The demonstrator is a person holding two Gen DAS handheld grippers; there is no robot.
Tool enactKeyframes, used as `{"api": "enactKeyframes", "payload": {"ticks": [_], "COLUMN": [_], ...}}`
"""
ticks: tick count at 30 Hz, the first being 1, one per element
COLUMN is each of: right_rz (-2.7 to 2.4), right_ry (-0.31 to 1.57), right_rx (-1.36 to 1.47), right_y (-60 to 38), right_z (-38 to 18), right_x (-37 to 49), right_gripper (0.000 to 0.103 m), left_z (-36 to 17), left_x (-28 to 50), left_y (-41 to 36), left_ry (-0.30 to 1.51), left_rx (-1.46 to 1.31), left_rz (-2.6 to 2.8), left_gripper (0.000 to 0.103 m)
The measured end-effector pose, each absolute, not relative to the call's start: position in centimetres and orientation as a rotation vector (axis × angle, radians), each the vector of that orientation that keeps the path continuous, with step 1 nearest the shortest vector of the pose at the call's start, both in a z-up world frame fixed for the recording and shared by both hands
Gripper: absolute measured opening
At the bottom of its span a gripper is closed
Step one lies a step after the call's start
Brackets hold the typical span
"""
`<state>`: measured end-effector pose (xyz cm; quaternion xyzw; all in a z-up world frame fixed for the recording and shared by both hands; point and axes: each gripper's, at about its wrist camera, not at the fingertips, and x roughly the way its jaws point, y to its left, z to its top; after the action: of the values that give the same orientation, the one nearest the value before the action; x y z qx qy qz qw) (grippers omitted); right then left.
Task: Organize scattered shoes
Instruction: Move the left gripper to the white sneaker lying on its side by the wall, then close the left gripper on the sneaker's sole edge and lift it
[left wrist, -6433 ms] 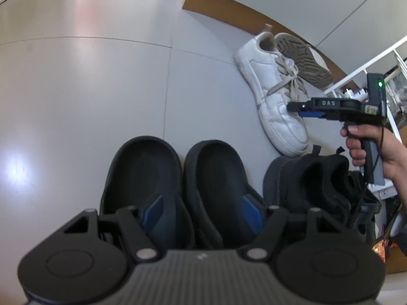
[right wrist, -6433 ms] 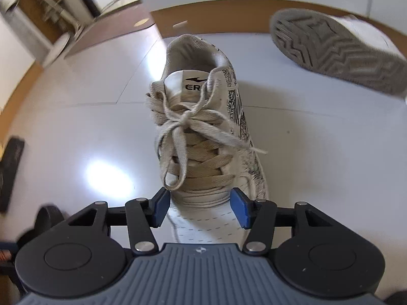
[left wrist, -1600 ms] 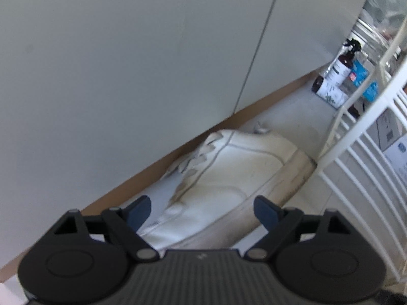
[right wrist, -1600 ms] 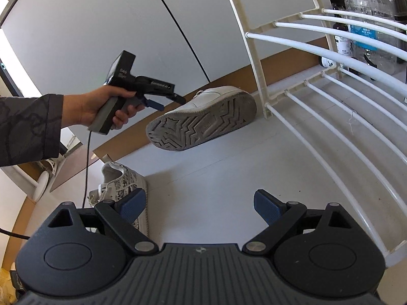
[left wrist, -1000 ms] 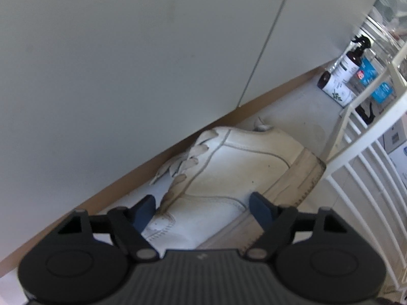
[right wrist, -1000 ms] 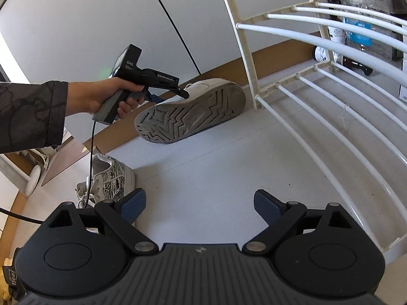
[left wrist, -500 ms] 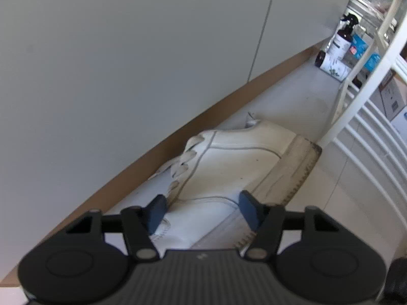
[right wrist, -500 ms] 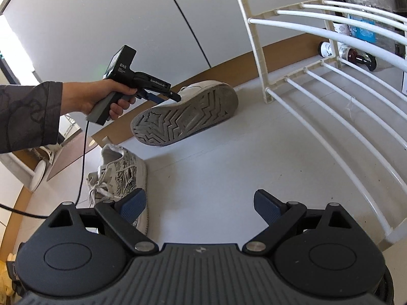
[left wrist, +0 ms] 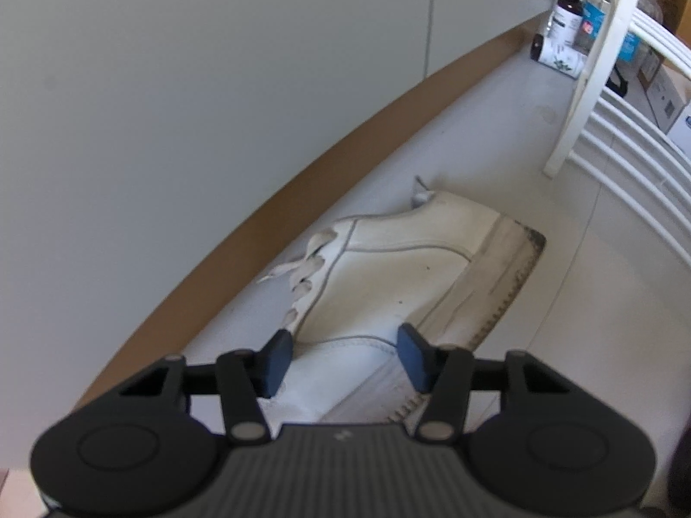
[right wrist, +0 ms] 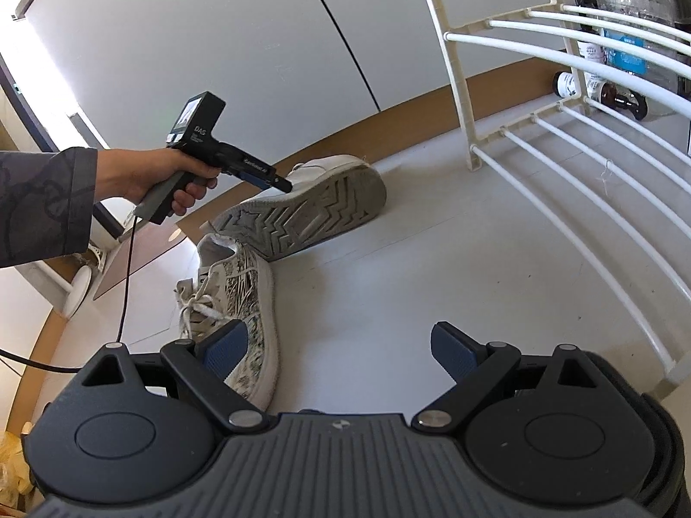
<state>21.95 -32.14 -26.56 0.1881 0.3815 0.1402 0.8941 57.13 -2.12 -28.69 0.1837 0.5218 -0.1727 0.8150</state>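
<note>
- Between the blue pads of the left gripper [left wrist: 343, 360], the toe end of a white leather sneaker [left wrist: 406, 272] is pinched; the pads press on its 2 sides.
- In the right wrist view that same left gripper [right wrist: 283, 184] reaches the sneaker from above, carried by a hand [right wrist: 168, 181] with a dark patterned sleeve [right wrist: 41, 207].
- The white leather sneaker [right wrist: 309, 209] is tipped on its side, its grey zigzag sole facing the right camera, its heel toward the white rack; I cannot tell whether it touches the floor.
- The right gripper [right wrist: 341, 349] stands wide open with only bare floor between its pads.
- Just beside its left pad lies a 2nd sneaker, white with a black print [right wrist: 239, 298], upright on the floor, laces tied, its heel next to the sole of the held shoe.
- A brown baseboard [left wrist: 276, 211] runs along the grey wall behind the shoes.
- A white tube shoe rack [right wrist: 574, 164] stands to the right, its visible tiers bare.
- Bottles [left wrist: 565, 13] cluster beyond the rack.
</note>
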Motion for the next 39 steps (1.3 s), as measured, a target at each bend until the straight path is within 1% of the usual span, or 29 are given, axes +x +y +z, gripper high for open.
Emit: {"api": "enactKeyframes", "payload": {"ticks": [4,9,11,14,15,17,18,19,20,23,27,29,32,33,35,39], "right_rz": [0.320,0.327,0.319,0.305,0.307,0.310,0.316,0.322,0.327,0.338,0.333,0.329,0.320,0.320,0.318,0.307], "right_ry": [0.770,0.723,0.708,0.693,0.696,0.697,0.696,0.696,0.698,0.694,0.696,0.702,0.718,0.724,0.733,0.757], "right_rx": [0.365,0.339,0.342,0.380,0.386,0.391,0.392,0.391,0.389,0.381,0.380,0.375,0.365,0.363,0.355,0.335], "right_y": [-32.2,-33.0,-33.3,-33.5,-33.3,-33.1,-32.9,-32.7,-32.5,-32.1,-32.2,-32.3,-32.6,-32.7,-32.8,-33.3], "right_z": [-25.4,-23.6,-23.3,-23.3,-23.3,-23.4,-23.4,-23.4,-23.5,-23.3,-23.4,-23.5,-24.0,-24.1,-24.3,-24.9], "right_x": [22.1,22.5,22.6,22.9,23.0,23.1,23.1,23.1,23.0,22.9,22.6,22.5,22.4,22.4,22.3,22.2], "right_gripper": [0.095,0.095,0.095,0.095,0.095,0.095,0.095,0.095,0.095,0.095,0.095,0.095,0.095,0.095,0.095,0.095], "left_z": [-28.6,-28.2,-27.7,-26.1,-25.2,-23.7,-23.2,-23.0,-22.7,-23.0,-25.5,-26.9,-28.4,-28.7,-29.4,-30.0], "left_x": [56.0,54.9,54.7,54.0,53.6,53.0,52.8,53.0,53.0,52.9,52.3,52.4,52.9,52.9,52.9,53.0], "left_y": [0.1,0.9,0.6,0.3,0.4,1.1,1.6,1.5,1.4,0.1,-2.0,-1.5,-0.1,0.1,0.8,1.5], "left_ry": [1.107,1.083,1.088,1.065,1.055,1.068,1.077,1.080,1.082,1.071,1.087,1.123,1.148,1.152,1.124,1.093], "left_rx": [0.360,0.414,0.467,0.507,0.502,0.490,0.485,0.480,0.475,0.507,0.585,0.602,0.542,0.526,0.505,0.495], "left_rz": [-0.332,-0.291,-0.267,-0.289,-0.307,-0.324,-0.326,-0.330,-0.341,-0.358,-0.364,-0.358,-0.355,-0.356,-0.359,-0.336], "left_gripper": [0.058,0.058,0.049,0.049,0.051,0.063,0.066,0.070,0.077,0.089,0.091,0.091,0.091,0.093,0.098,0.099]}}
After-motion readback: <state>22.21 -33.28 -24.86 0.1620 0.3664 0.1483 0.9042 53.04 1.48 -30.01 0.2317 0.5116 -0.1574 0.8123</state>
